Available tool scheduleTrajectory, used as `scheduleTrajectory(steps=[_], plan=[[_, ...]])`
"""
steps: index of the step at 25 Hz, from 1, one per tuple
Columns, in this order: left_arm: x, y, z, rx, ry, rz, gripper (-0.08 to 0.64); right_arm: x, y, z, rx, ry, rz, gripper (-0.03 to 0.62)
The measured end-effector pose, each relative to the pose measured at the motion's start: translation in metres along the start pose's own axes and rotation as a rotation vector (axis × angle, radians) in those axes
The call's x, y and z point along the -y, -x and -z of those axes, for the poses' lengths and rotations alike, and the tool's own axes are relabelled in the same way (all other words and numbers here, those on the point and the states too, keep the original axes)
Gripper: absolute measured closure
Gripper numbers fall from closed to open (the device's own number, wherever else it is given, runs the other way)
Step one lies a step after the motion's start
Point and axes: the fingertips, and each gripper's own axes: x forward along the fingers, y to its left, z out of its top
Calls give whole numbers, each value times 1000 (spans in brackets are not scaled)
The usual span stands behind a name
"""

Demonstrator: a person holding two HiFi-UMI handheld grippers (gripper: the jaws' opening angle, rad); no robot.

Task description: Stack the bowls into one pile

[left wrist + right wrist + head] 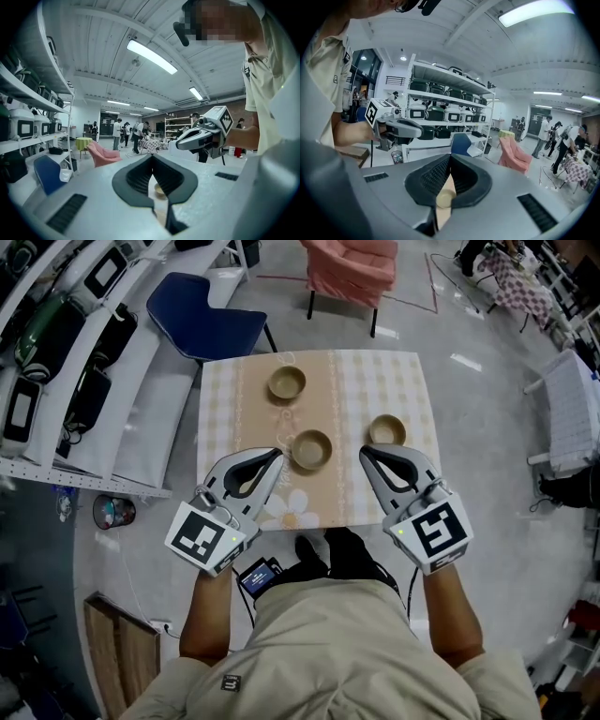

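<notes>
Head view: desk (375,381) has a beige checked cloth with a flower print near the front edge. Three bowls sit on it, none stacked:
- far bowl (287,383), toward the back-left corner
- middle bowl (312,449), around the centre
- right bowl (387,430), toward the right edge

All three are upright and apart from each other.

Left gripper (277,455) is over the front-left part of the desk, its tip just beside the middle bowl. Right gripper (364,452) is over the front-right part, its tip just beside the right bowl.

Both gripper views show the jaws clenched tip to tip with nothing held. A bowl rim (444,199) shows through the gap below the right gripper's tips; can't tell which bowl.

Room:
- grey floor (487,427)
- blue chair (208,320) at the desk's back-left corner
- pink armchair (352,273) beyond the back edge
- white shelves (56,352) of boxy equipment on the left
- strip lights (151,56) on a white ceiling
- people standing in the background
</notes>
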Motion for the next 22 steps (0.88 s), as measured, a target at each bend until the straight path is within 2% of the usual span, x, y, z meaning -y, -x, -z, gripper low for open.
scheduleTrajectory(steps=[11,16,22], plan=[[-54,-30,27,-71,43,-59,552,31,-89,54,-111,-25,-107,588],[-80,-50,55,-96,71,-88,552,42,-143,97,-181,-29,-173,584],[-104,-69,90,-130,126,-121,552,39,-193,158,-294,-50,-270,548]])
